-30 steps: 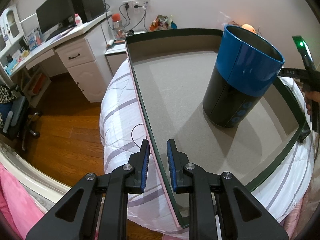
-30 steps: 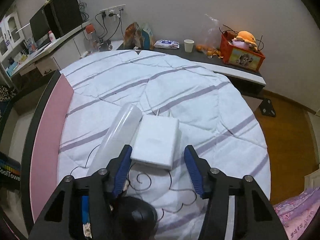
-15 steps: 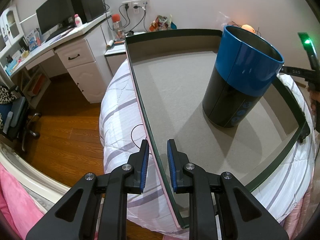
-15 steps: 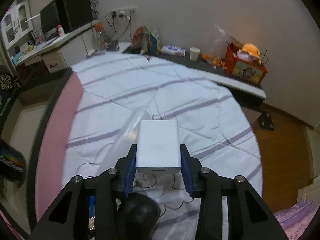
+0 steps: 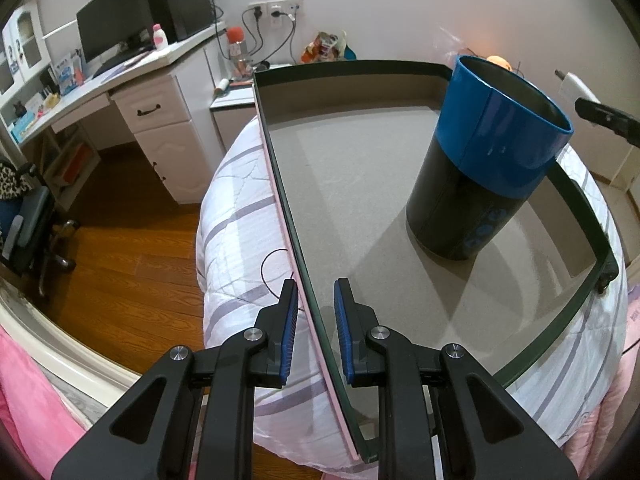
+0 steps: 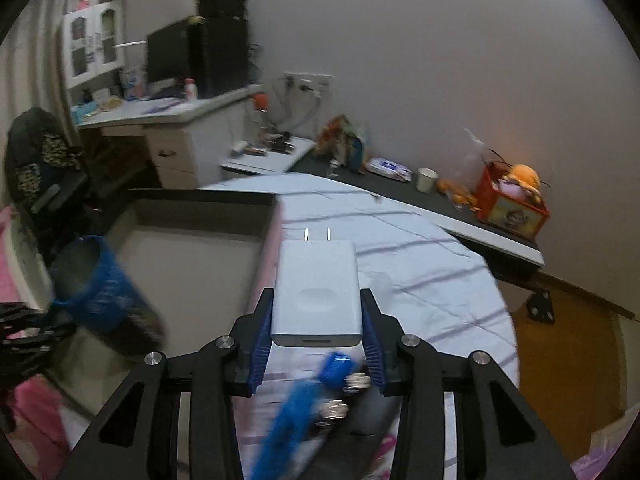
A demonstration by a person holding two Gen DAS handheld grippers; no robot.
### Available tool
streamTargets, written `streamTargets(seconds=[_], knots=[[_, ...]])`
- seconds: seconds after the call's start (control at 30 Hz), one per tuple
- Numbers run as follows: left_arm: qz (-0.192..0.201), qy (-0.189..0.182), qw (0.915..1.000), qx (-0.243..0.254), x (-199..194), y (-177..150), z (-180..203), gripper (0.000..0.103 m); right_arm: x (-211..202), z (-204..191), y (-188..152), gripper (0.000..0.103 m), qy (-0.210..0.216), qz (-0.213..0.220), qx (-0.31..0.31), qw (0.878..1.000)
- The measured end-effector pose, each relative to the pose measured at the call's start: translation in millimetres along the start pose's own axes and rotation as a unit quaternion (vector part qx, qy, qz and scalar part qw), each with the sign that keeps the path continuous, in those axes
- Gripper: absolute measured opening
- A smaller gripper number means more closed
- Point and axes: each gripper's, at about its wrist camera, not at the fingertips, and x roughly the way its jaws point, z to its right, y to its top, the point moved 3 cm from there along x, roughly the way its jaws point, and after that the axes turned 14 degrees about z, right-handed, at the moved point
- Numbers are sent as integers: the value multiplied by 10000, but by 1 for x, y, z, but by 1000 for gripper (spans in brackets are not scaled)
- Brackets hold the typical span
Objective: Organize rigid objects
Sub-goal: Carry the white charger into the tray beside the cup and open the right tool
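Note:
My right gripper (image 6: 316, 320) is shut on a white charger brick (image 6: 316, 292), prongs pointing forward, held in the air above the striped bed near the box's pink side. Its tip shows at the right edge of the left wrist view (image 5: 576, 86). My left gripper (image 5: 316, 312) straddles the near left wall of the large shallow box (image 5: 280, 184), its pads close on both sides of the wall. A blue and black canister (image 5: 488, 160) stands upright inside the box; it also shows blurred in the right wrist view (image 6: 100, 292).
The box lies on a bed with a white striped quilt (image 6: 420, 272). A white desk with a monitor (image 5: 112, 28) stands at the left, over a wooden floor. A dark shelf with a red box (image 6: 512, 204) runs behind the bed. A blurred blue object (image 6: 308, 404) hangs under my right gripper.
My right gripper closed on the white charger, lifted it off the bed and swung left toward the box. My left gripper has stayed on the box wall.

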Motion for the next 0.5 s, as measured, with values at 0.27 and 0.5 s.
streamTargets(seconds=[0.27,0.5], knots=[[27,-29,10000,-57,0,-2,-3,18,3,-44,-10,41,356,-44,-68,9993],[20,-55,10000,-80,-2,-4,-4,18,10,-64,-30,41,422,-299,-118,9986]])
